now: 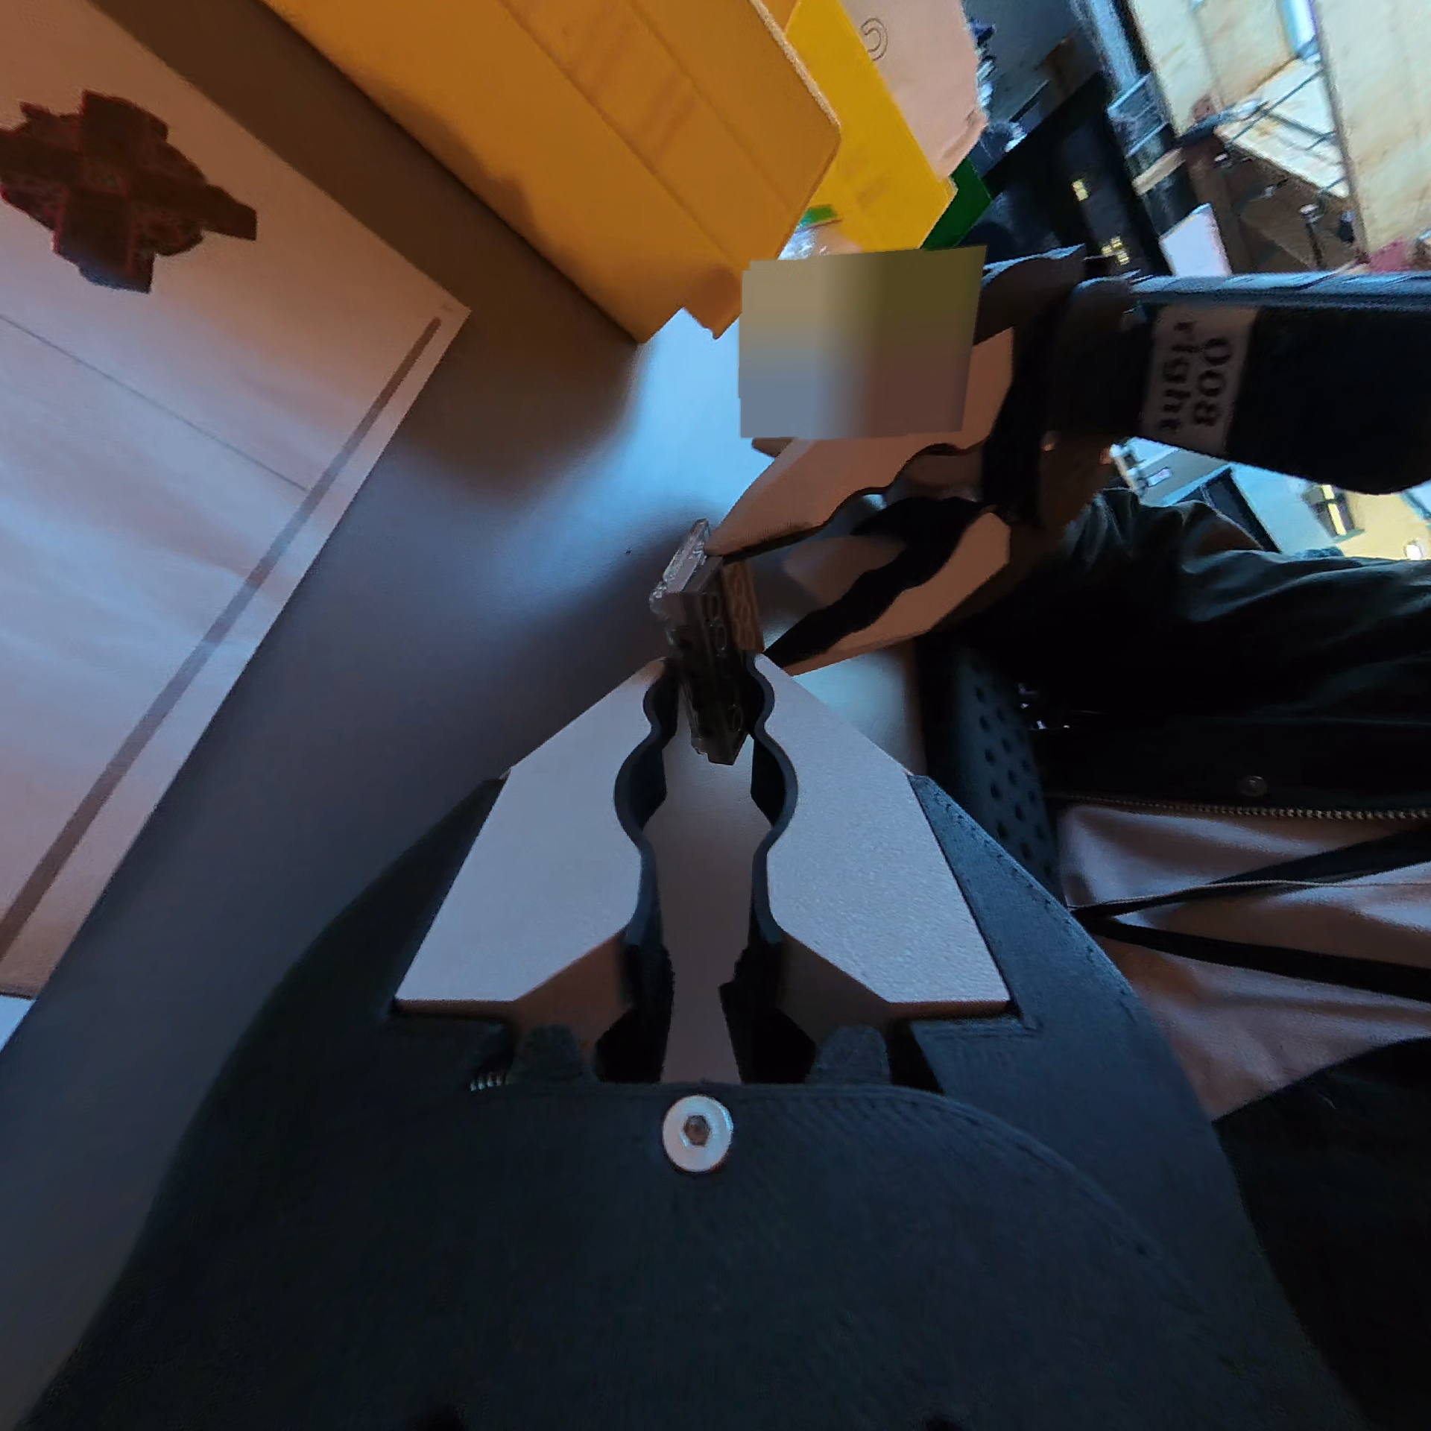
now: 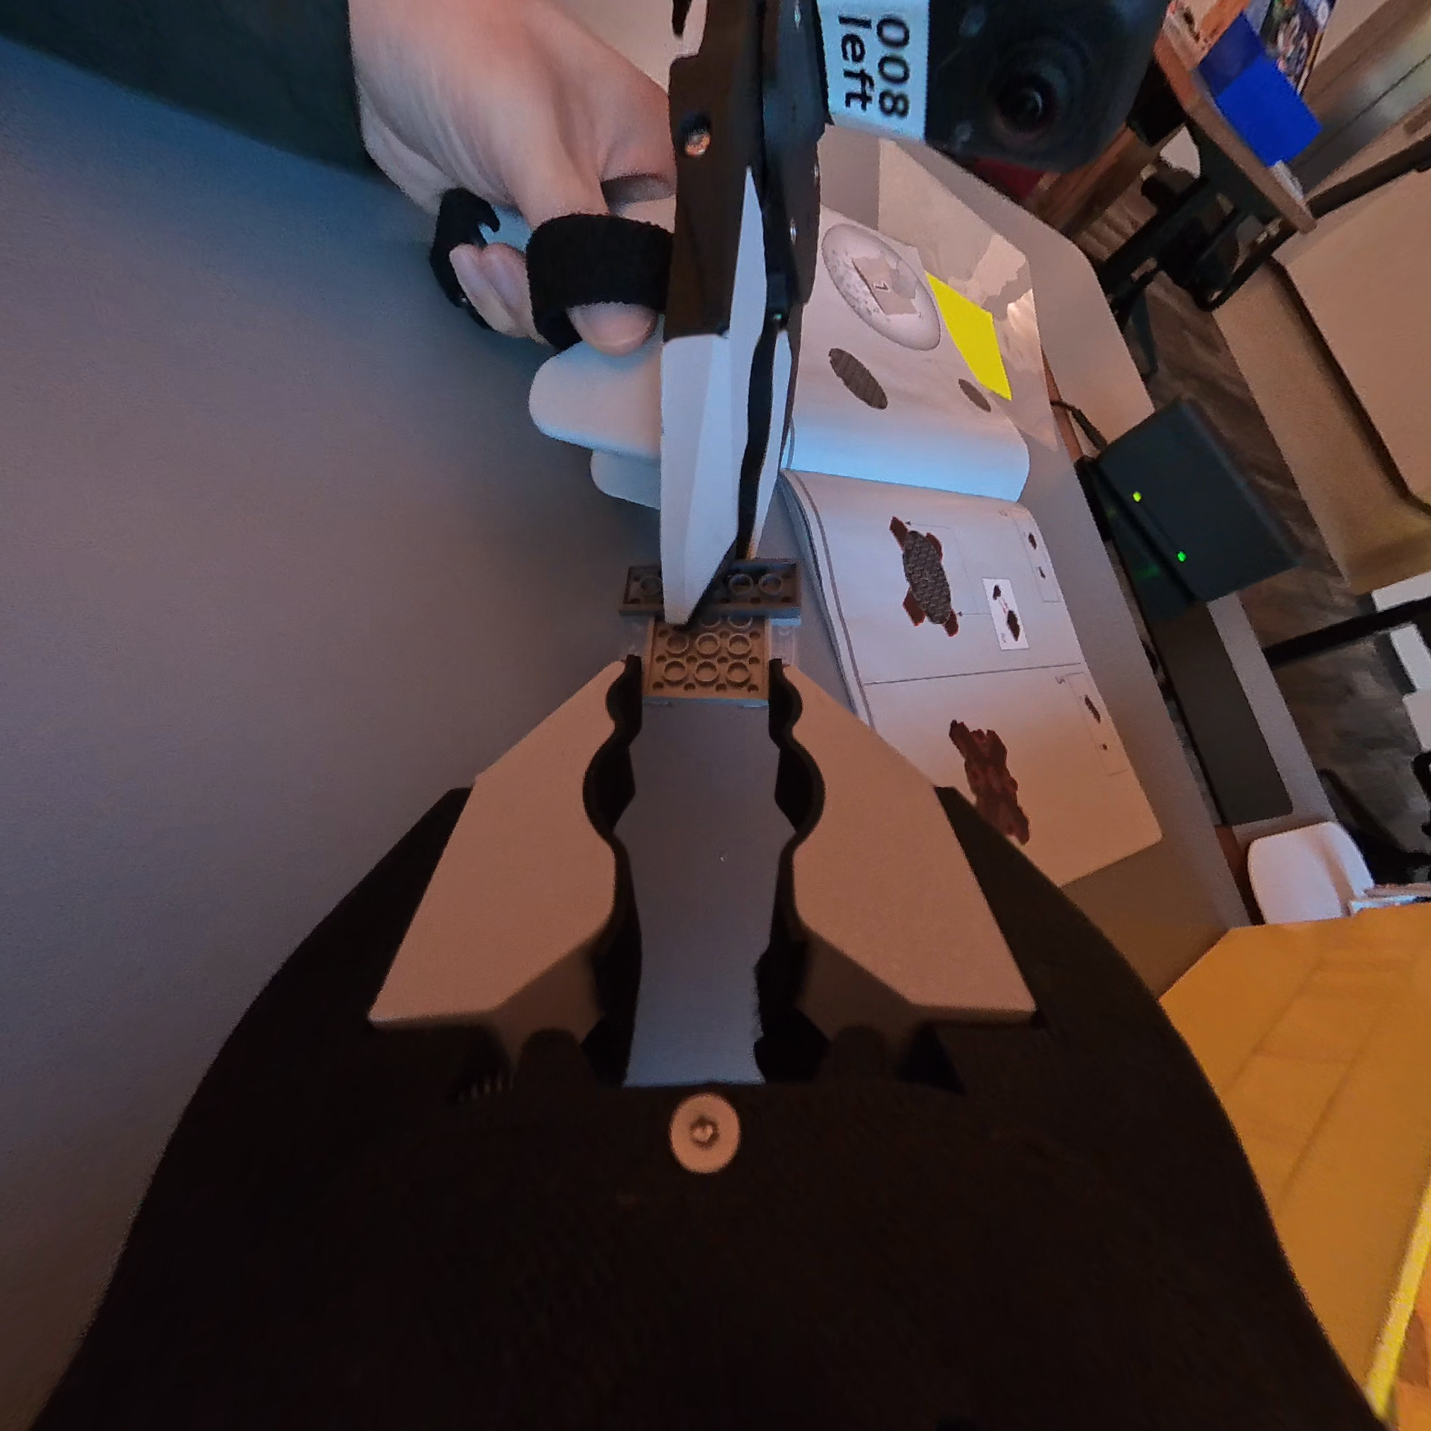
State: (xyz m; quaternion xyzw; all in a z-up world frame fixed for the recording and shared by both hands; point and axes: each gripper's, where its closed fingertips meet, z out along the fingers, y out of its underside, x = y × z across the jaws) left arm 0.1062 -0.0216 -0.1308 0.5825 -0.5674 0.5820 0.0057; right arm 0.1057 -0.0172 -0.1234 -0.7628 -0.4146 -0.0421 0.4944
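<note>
Left gripper: the left gripper (image 1: 711, 681) has its two pale fingers pinched onto a small dark brick assembly (image 1: 708, 658), which sticks up from between the tips. In the right wrist view the same gripper (image 2: 701, 612) comes down from above, edge-on, its tip on the upper plate.
Right gripper: the right gripper (image 2: 706, 674) is closed on the lower grey plate (image 2: 706, 662), one fingertip on each side of it. From the left wrist view it (image 1: 743, 588) reaches in from the right, its tips meeting the upper end of the assembly.
Brick assembly: a stack of flat studded plates, dark grey and brownish, with a clear piece (image 1: 681, 561) at one end. It is held above the grey table (image 2: 232, 542) between both grippers; whether it touches the table, I cannot tell.
Hand: a hand (image 2: 511, 155) grips the left tool's handle, one finger through a black loop (image 2: 596, 263).
Booklet: an open instruction booklet (image 2: 968, 658) lies on the table just beside the grippers, showing dark reddish builds. A yellow note (image 2: 968, 337) sits on its far page.
Yellow bins: yellow bins (image 1: 619, 139) stand at the table's far side in the left wrist view.
Dark box: a dark box (image 2: 1185, 503) with green lights sits beyond the booklet.
Person: a dark jacket sleeve (image 1: 1239, 619) extends behind the right gripper.
</note>
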